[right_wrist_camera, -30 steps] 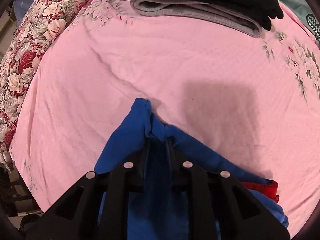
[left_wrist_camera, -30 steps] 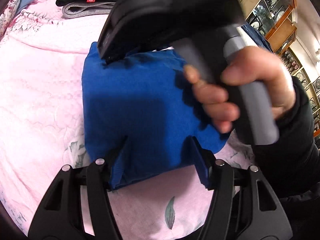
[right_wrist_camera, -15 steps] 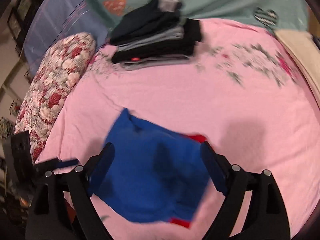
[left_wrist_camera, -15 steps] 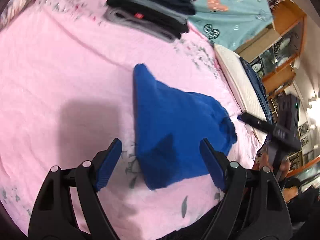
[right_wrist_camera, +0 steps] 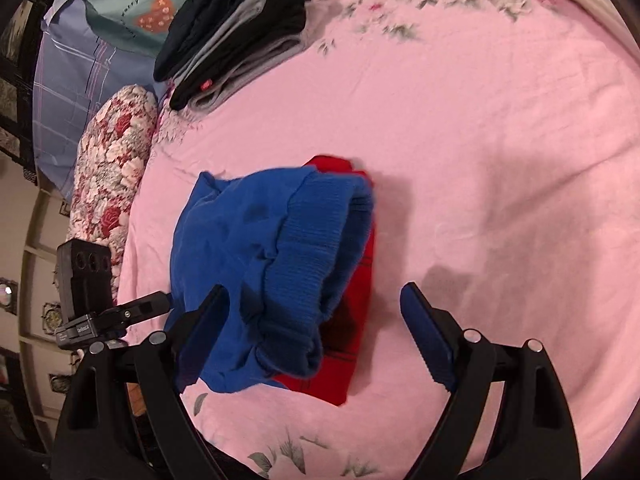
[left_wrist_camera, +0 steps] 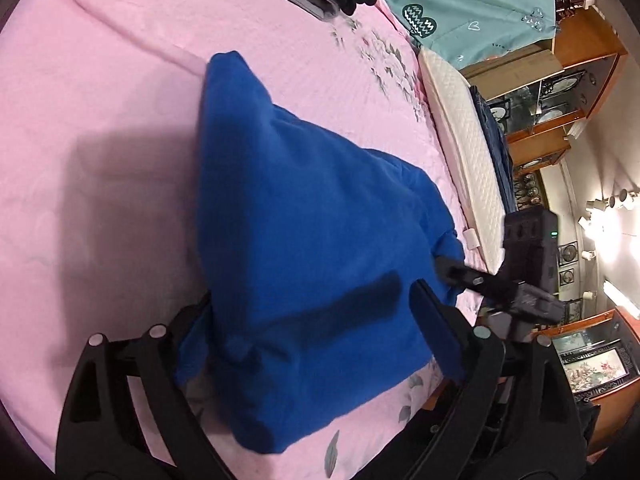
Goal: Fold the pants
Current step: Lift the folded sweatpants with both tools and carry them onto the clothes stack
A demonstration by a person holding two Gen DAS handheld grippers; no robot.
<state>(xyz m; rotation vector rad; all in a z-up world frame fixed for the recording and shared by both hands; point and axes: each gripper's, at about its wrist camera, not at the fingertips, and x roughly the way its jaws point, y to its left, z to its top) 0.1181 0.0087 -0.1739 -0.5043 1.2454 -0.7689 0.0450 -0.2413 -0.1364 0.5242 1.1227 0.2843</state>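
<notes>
step: tidy folded bundle | blue pants (left_wrist_camera: 304,248) on pink bed (left_wrist_camera: 100,128), near dark clothes stack (right_wrist_camera: 236,36) | left claw (left_wrist_camera: 316,344), right claw (right_wrist_camera: 312,328) spread, holding nothing | advice: press ribbed waistband (right_wrist_camera: 316,240) flat, square edges

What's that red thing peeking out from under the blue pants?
A red fabric layer lies under the folded blue pants, on the pink bedsheet. Faint dark lines cross it. Only its right edge and lower corner show; the rest is covered, so I cannot tell whether it is lining or a separate garment.
</notes>
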